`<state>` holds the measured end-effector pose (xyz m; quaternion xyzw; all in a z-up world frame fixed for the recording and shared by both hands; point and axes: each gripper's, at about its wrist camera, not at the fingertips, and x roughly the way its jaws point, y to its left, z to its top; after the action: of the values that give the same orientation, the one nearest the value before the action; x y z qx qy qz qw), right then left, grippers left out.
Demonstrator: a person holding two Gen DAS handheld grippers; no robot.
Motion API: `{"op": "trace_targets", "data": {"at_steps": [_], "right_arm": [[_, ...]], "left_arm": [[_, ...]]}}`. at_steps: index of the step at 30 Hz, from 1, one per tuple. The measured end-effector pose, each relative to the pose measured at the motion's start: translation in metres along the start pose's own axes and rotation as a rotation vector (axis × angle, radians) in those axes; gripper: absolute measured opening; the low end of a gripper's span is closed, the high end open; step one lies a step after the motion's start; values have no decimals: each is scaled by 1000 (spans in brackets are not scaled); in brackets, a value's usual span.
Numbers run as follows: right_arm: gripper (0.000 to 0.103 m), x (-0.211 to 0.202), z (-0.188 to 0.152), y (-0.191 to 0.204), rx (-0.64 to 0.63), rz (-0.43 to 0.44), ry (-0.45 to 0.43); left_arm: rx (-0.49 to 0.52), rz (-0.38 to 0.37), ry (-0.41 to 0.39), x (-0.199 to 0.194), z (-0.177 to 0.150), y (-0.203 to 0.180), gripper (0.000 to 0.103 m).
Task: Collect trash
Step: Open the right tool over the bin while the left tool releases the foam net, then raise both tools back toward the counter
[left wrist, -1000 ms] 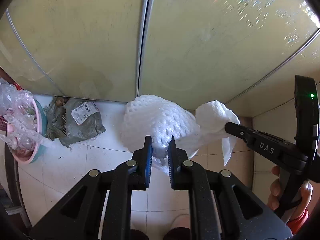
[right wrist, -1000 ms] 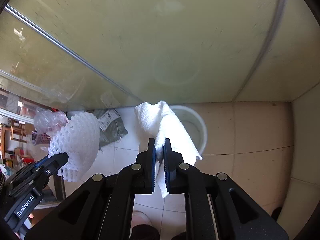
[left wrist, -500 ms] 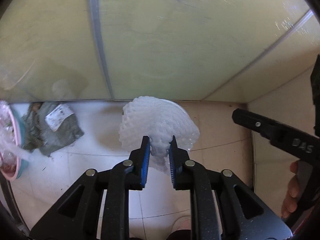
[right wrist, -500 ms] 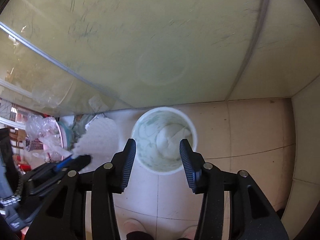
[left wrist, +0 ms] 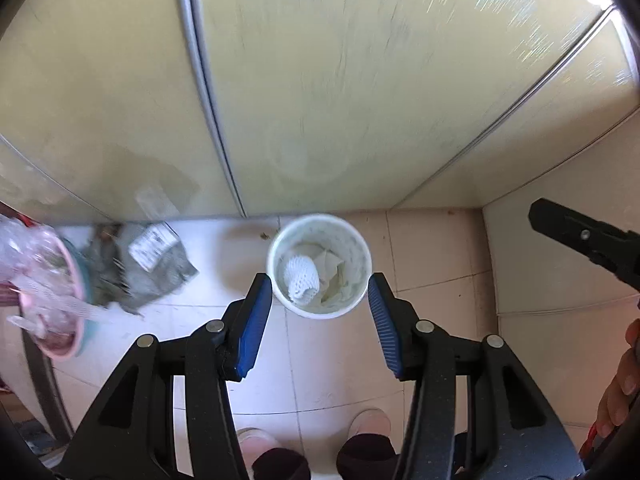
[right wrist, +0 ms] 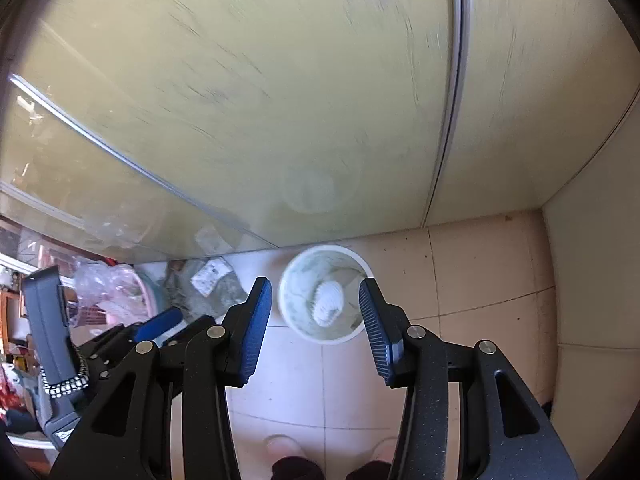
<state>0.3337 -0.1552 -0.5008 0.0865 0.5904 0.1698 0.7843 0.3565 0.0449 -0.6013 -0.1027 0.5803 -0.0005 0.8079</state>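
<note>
Left gripper (left wrist: 320, 312) pointing steeply down, jaws opening, nothing between the blue pads. Right gripper (right wrist: 316, 320) likewise spread wide and empty. Framed between the left fingertips at frame centre, well below them on the floor: white bin (left wrist: 320, 266), round and open-topped, standing on pale beige floor tiles (left wrist: 332, 364) just in front of a yellowish glass panel (left wrist: 360, 80). Same bin (right wrist: 326, 294) seen between the right fingertips, a little above frame centre. Inside it, white foam net (left wrist: 299, 276), a ribbed, mesh-textured sleeve lying toward the left of the bin, beside crumpled white tissue (left wrist: 330, 266) toward the right; in the right wrist view, foam net (right wrist: 328, 304) near the bin's middle, tissue hard to pick out. Left of the bin, apart from it: grey bag (left wrist: 148, 264) flat on the tiles, with a white printed label, text too blurred to read. At the left edge, pink basin (left wrist: 76, 320) holding clear plastic wrap. At the lower edge, toes of two shoes (left wrist: 368, 424). In the lower left of the right wrist view, small white lettering on the other gripper's body, illegible.
</note>
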Motion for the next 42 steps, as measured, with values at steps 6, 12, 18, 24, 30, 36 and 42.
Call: {"op": "trace_targets", "data": {"at_steps": [6, 12, 18, 24, 30, 36, 42], "right_arm": [[42, -106, 15, 54, -43, 16, -61], [42, -221, 23, 111, -88, 25, -182], [42, -324, 16, 162, -114, 5, -358], [42, -385, 5, 210, -105, -24, -528], [59, -420, 9, 235, -122, -67, -674], [77, -432, 36, 226, -119, -105, -752], [79, -422, 83, 193, -134, -80, -765]], "left_arm": [[14, -3, -96, -138, 24, -10, 50], [47, -8, -249, -285, 42, -18, 52], [87, -28, -431, -415, 47, -23, 58], [148, -37, -588, -504, 45, -18, 67], [177, -17, -715, -553, 51, -15, 86], [181, 2, -769, -565, 79, -20, 102], [128, 55, -781, -537, 135, -31, 102]]}}
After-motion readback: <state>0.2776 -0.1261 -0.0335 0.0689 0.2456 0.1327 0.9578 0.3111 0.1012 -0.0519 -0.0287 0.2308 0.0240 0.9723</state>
